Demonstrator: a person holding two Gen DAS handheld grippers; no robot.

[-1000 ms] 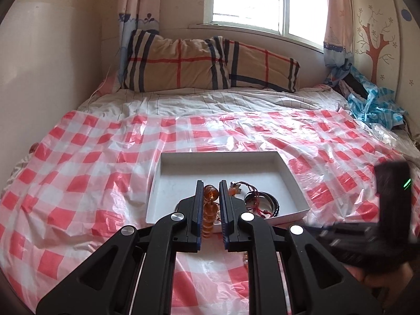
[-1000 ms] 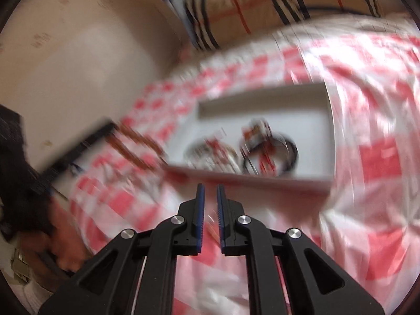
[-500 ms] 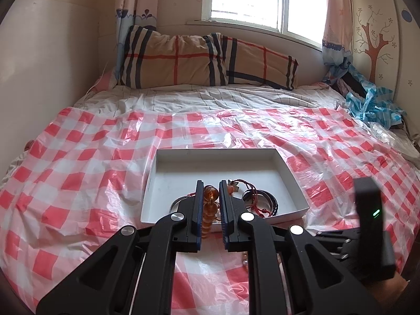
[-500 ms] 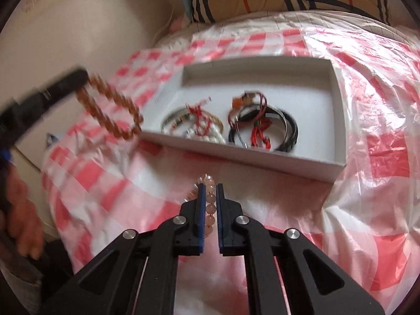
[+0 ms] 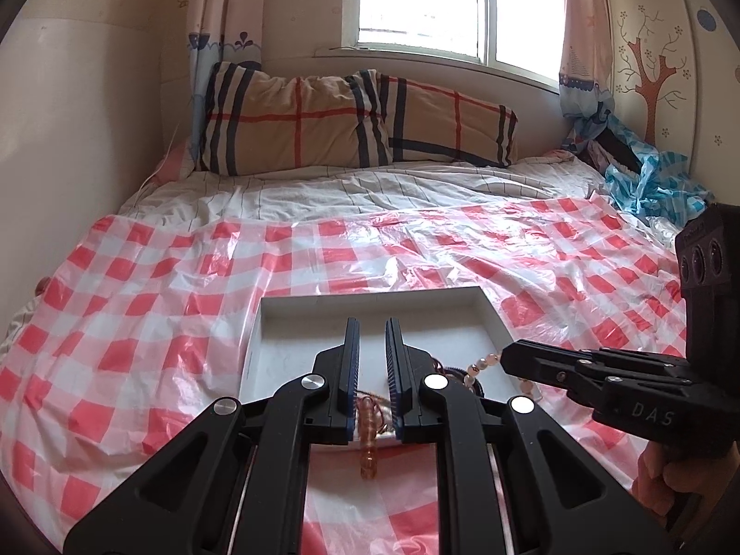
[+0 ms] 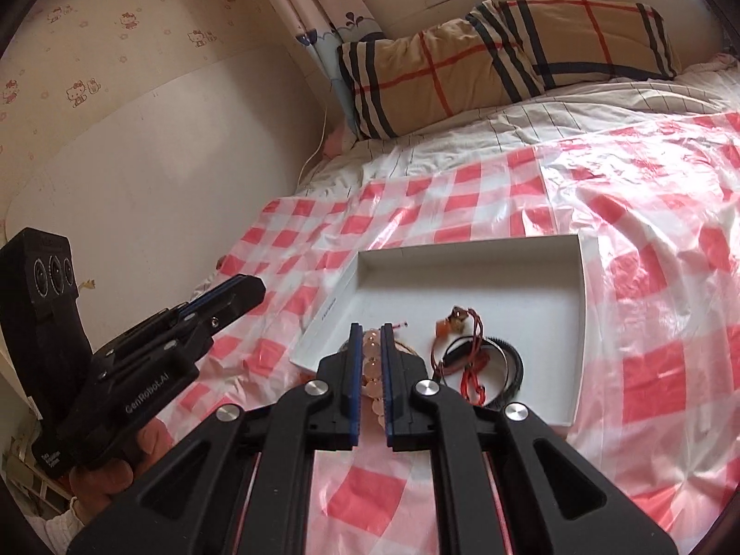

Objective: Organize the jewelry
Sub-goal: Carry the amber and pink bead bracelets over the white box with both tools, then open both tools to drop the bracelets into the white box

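A checked sheet (image 6: 647, 370) covers the bed. Right gripper (image 6: 371, 337) clamps pink beads (image 6: 372, 365); left gripper (image 5: 370, 337), marked "GenRobot.AI", pinches amber beads (image 5: 368, 439) before the tray (image 5: 490, 314).

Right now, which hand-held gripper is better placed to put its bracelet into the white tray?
Right: the right hand-held gripper holds the pink bead bracelet above the white tray, over its near edge.

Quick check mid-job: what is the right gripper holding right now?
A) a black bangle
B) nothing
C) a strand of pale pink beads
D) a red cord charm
C: in the right wrist view the right gripper is shut on the pale pink bead bracelet, while the black bangle and the red cord charm lie in the white tray.
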